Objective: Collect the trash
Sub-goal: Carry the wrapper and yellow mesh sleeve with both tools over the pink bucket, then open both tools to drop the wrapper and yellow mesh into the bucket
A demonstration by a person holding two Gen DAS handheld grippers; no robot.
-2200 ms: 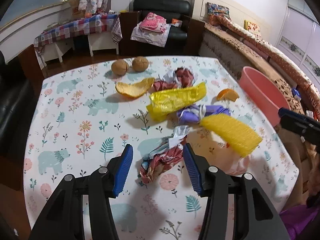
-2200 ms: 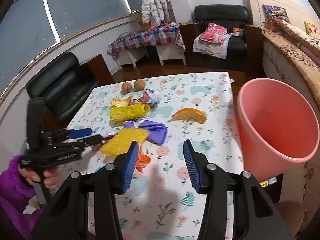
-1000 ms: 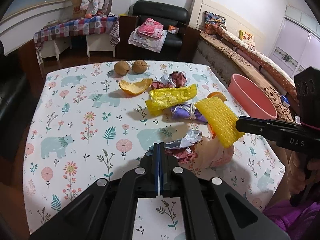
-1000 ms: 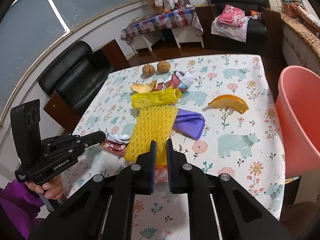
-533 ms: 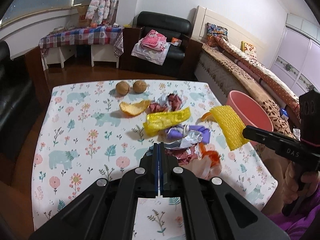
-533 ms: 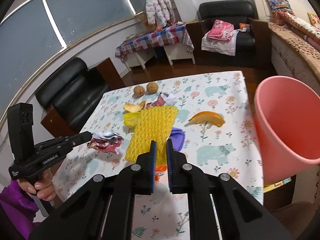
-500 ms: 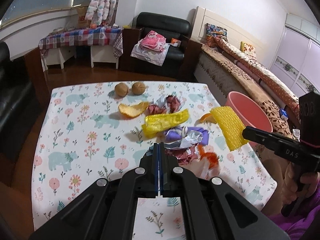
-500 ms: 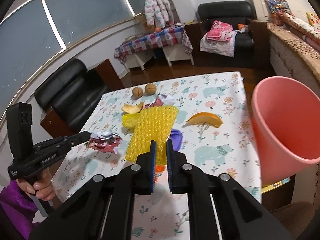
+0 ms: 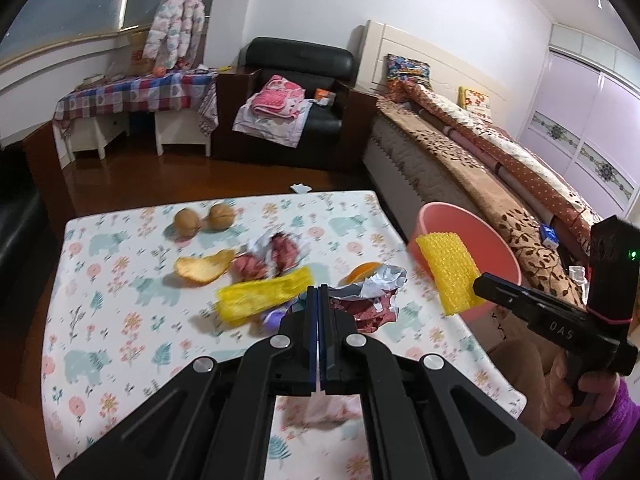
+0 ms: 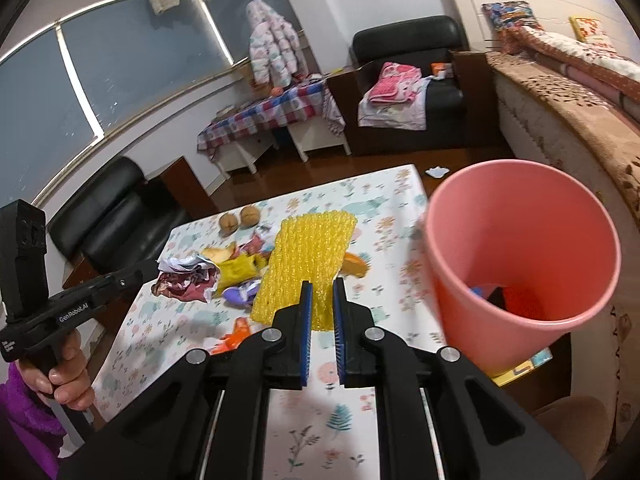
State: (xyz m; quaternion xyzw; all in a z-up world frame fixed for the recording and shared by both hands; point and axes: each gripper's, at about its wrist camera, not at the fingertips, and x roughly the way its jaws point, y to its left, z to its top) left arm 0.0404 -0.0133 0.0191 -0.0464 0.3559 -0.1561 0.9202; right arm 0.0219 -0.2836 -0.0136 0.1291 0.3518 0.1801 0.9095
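Left gripper (image 9: 319,294) clamped on crumpled wrapper (image 9: 372,296), apparently lifted off table (image 9: 100,280). Yellow foam sheet (image 10: 308,264) pinched by right gripper (image 10: 320,296) beside pink bin (image 10: 520,264).

Our left wrist view looks forward along the left gripper (image 9: 319,300), raised above the near edge of the table (image 9: 120,248), facing the armchair (image 9: 298,60) and bed (image 9: 480,136). Our right wrist view looks along the right gripper (image 10: 319,300) from the table's bin side, close beside the bin (image 10: 520,248), facing the window (image 10: 100,64). We share the table, its litter, the bin, the armchair, and each view catches the other gripper.
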